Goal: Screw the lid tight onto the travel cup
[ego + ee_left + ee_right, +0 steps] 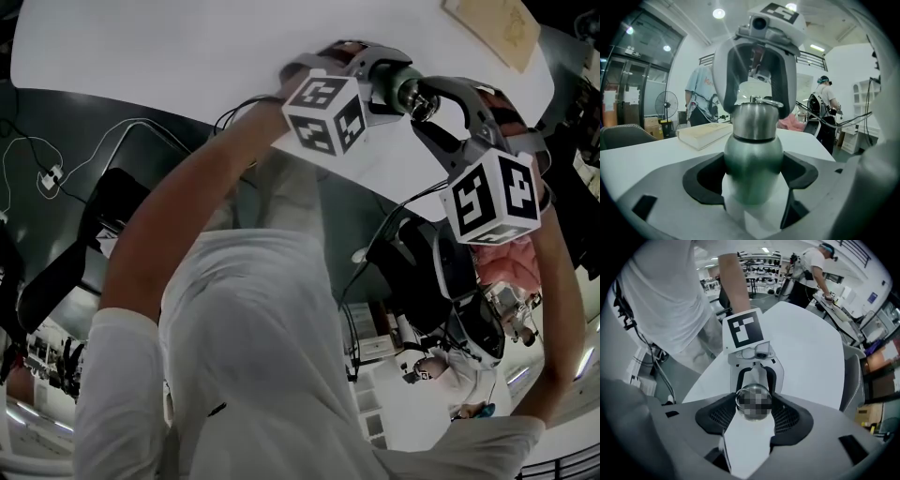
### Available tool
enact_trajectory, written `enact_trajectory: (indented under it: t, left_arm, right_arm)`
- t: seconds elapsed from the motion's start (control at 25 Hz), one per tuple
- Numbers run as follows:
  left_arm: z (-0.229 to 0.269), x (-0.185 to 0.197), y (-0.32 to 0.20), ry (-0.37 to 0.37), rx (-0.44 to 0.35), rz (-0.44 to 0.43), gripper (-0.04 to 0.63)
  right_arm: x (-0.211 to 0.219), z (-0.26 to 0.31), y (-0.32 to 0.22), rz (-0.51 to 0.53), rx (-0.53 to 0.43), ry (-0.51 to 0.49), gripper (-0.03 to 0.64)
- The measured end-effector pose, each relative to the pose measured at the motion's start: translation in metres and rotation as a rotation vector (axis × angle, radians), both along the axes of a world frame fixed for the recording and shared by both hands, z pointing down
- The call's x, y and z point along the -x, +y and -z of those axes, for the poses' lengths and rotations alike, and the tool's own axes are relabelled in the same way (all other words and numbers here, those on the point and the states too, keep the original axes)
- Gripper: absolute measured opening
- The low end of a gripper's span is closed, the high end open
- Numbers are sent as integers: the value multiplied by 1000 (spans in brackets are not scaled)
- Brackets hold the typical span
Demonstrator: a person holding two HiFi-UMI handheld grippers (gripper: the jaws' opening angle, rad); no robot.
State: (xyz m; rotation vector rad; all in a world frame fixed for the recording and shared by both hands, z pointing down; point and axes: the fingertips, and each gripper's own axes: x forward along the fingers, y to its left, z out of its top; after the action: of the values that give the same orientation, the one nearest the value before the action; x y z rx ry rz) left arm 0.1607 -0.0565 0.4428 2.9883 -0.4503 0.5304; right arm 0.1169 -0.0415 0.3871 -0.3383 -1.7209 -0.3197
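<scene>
left tongs (753, 171) clamping slick, rigid steel travel cup (753, 157) at belly | right tongs (753, 405) apparently pinching lid (753, 398) sides

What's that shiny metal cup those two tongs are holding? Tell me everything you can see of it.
The travel cup is a rounded, brushed-metal vessel with a greenish sheen, held upright over the white table. A dark seam ring separates its body from the steel-looking lid, which carries a thin wire loop on top. The left tongs clamp its body; the right tongs reach down and appear to grip the lid.
</scene>
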Motion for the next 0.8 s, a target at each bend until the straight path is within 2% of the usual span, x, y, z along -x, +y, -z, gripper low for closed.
enact_trajectory:
  t: [0.24, 0.36, 0.56, 0.72, 0.8]
  left_arm:
    - [-2, -1, 0, -4, 1, -5, 362]
    - [-4, -2, 0, -10, 0, -9, 362]
    - [-5, -3, -3, -9, 9, -3, 362]
    - [-5, 1, 2, -24, 44, -6, 362]
    - [0, 3, 5, -21, 61, 6, 362]
  right_arm:
    - [1, -2, -4, -191, -25, -1, 230]
    - [1, -3, -6, -253, -26, -12, 230]
    - [0, -3, -8, -223, -47, -36, 232]
    - [6, 3, -5, -140, -169, -69, 245]
    - [9, 7, -1, -137, -180, -85, 250]
